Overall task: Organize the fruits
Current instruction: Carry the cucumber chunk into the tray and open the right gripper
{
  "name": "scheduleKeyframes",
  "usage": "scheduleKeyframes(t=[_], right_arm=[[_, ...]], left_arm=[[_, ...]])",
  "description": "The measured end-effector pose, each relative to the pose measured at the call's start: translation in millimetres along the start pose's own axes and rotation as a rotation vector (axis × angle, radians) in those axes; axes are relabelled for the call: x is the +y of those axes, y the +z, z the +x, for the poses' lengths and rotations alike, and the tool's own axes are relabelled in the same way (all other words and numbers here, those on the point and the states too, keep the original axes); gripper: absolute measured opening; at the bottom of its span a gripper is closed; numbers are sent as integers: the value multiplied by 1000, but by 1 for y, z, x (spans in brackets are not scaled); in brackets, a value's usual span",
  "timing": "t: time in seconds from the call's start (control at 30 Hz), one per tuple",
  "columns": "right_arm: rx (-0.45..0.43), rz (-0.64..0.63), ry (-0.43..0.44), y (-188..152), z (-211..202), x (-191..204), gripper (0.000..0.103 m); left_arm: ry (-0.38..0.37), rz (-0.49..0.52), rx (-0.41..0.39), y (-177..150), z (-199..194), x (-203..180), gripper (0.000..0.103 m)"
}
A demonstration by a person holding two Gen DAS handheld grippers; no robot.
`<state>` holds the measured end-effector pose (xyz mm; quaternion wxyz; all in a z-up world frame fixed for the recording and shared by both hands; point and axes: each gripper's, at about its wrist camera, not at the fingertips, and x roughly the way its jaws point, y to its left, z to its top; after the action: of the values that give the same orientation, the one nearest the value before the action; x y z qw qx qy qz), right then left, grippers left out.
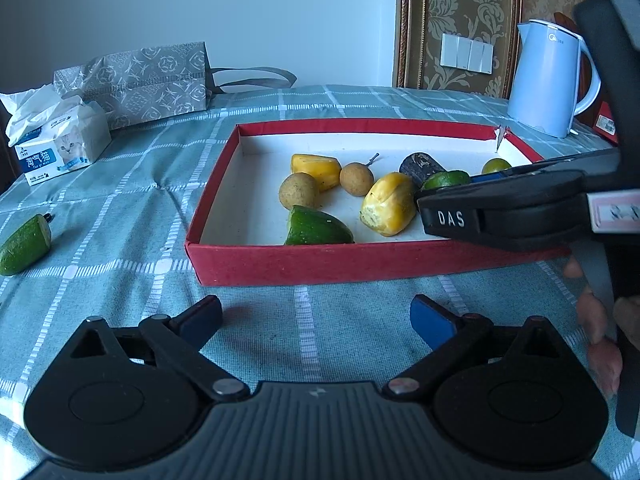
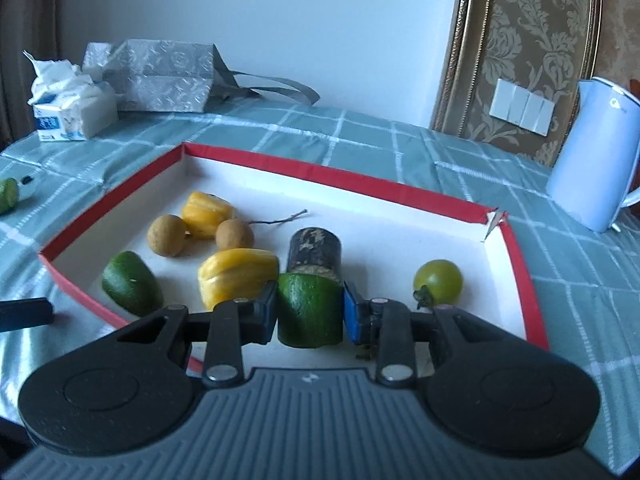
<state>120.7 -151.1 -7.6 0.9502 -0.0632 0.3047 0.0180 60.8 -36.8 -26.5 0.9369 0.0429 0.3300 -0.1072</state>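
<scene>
A red box [image 1: 320,266] [image 2: 320,170] with a white floor holds two yellow fruit pieces, two brown longans, a green cucumber piece [image 1: 316,228], a dark cylinder [image 2: 316,250] and a green tomato [image 2: 438,282]. My right gripper [image 2: 310,314] [image 1: 448,189] hangs low over the box's near right part, shut on another green cucumber piece [image 2: 308,300] [image 1: 446,178]. My left gripper [image 1: 316,318] is open and empty over the tablecloth in front of the box. A third cucumber piece [image 1: 24,246] [image 2: 8,195] lies on the cloth far left.
A tissue pack [image 1: 60,148] and a grey patterned bag [image 1: 140,80] stand at the back left. A pale blue kettle [image 1: 548,80] stands behind the box's right corner. A person's fingers [image 1: 596,320] hold the right gripper's handle.
</scene>
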Motion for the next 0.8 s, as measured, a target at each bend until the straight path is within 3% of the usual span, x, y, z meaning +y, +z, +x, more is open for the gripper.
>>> scheduleKeyframes(t=[0.17,0.37,0.5,0.8], right_arm=[[15,6,-22,1,12,-2,33],[-18,-6,-75,-5,10,-4,62],[-54,26,-90,-7,-1,-10,93],[-138,75,-102,-26,-40,-19,102]], left_arm=[[0,2,0,0,0,0,101],[-1,1,0,-1,0,0,102],[0,2,-1,0,0,0,102],[0,2,-1,-1,0,-1,102]])
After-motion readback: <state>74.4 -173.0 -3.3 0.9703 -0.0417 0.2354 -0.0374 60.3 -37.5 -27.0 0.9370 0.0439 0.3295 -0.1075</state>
